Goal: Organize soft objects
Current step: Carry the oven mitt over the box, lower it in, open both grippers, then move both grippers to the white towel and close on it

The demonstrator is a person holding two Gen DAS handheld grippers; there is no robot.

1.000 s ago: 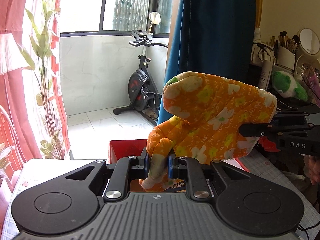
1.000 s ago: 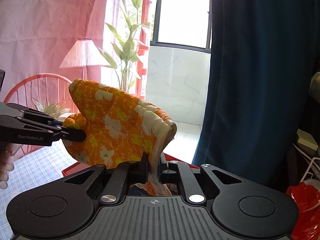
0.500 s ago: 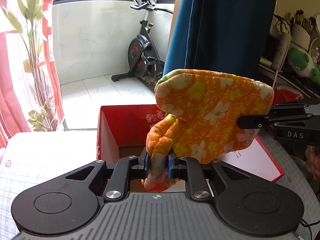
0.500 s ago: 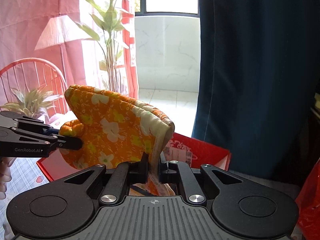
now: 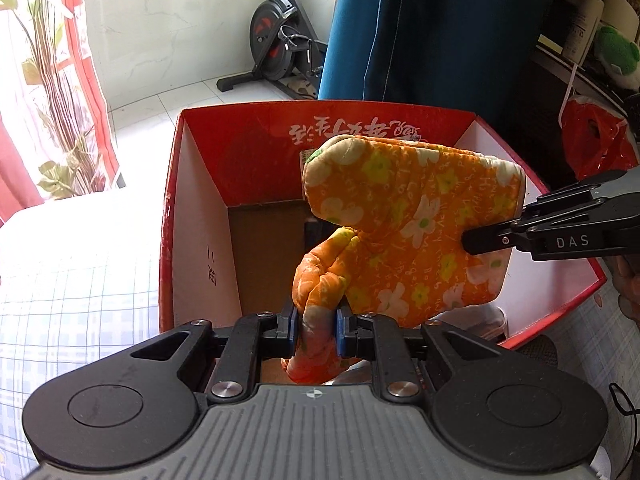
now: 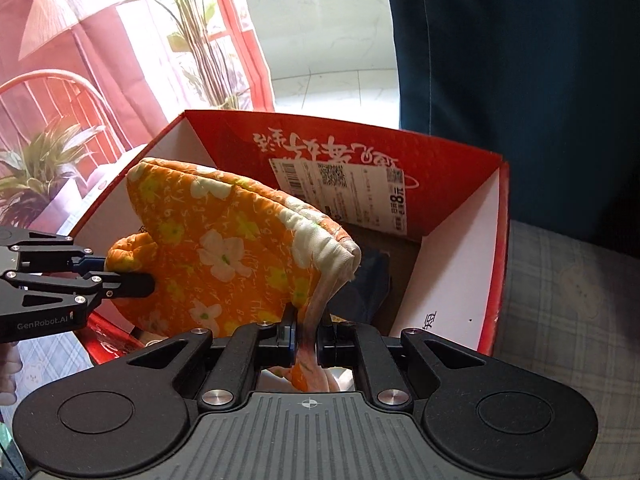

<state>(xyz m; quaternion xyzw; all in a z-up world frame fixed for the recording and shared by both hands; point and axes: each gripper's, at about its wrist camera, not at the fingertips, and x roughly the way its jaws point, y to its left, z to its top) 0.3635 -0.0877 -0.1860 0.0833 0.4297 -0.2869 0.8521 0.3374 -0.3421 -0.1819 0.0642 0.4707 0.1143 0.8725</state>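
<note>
Spreading under everything is a table (image 5: pixel 72 272) in a pale checked cloth, and on it stands an open red cardboard box (image 5: pixel 208 140) with white inner walls and upside-down printed characters on its far flap. Around the left wrist view, an exercise bike (image 5: pixel 280 44) stands on the tiled floor at 12 o'clock, a blue curtain (image 5: pixel 440 28) hangs at 1 o'clock, a tall plant (image 5: pixel 48 60) rises by red-and-white drapes at 10 o'clock, and a green plush toy (image 5: pixel 618 54) sits on a cluttered shelf at 2 o'clock. The orange floral oven mitt (image 5: pixel 404 232) hangs over the mouth of the box, stretched between both tools: the left gripper (image 5: pixel 316 330) is clamped narrow on its thumb, and the right gripper (image 6: pixel 306 338) is pinched tight on the edge of its cuff. Compared with a second ago, both cameras have tipped downward; the box, then only a red sliver behind the mitt, now fills the middle of both views, and the mitt has sunk from window height to the box opening.
</note>
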